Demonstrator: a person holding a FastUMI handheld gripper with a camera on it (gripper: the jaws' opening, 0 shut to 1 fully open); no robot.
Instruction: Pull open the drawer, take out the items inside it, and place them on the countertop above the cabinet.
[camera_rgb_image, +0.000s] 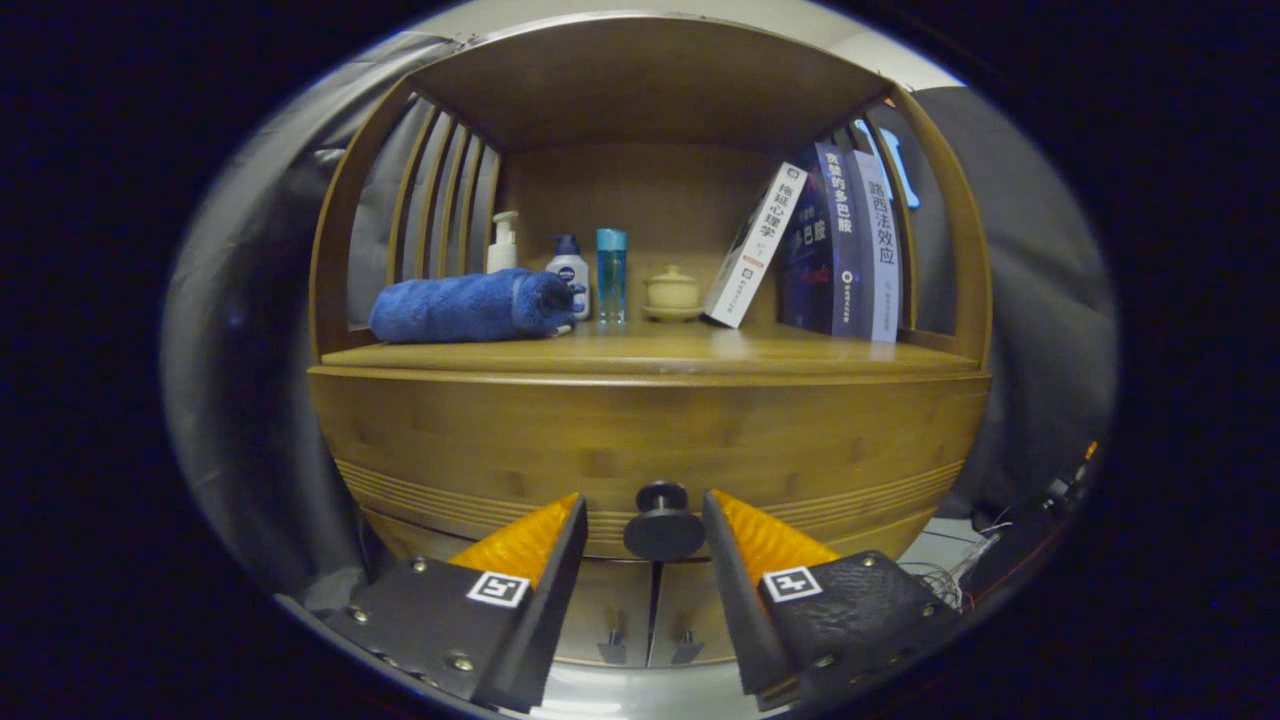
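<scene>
Spread apart, the gripper (644, 515) has its fingers flanking the round dark drawer knob (664, 522) without pressing on it, and the drawer front (640, 440) looks fully shut. Opening seems the step in hand: the fingers must close on the knob, then pull straight back. Above, the countertop (650, 352) carries a rolled blue towel (470, 306), bottles and books.

**Wood, cloth and plastic**

The cabinet (650, 430) is warm wood with visible grain and a soft sheen; its drawer knob (664, 522) looks matt and smooth; the rolled towel (470, 306) is fluffy cloth; the bottles (568, 275) are smooth plastic; the books (835, 245) have glossy covers.
</scene>
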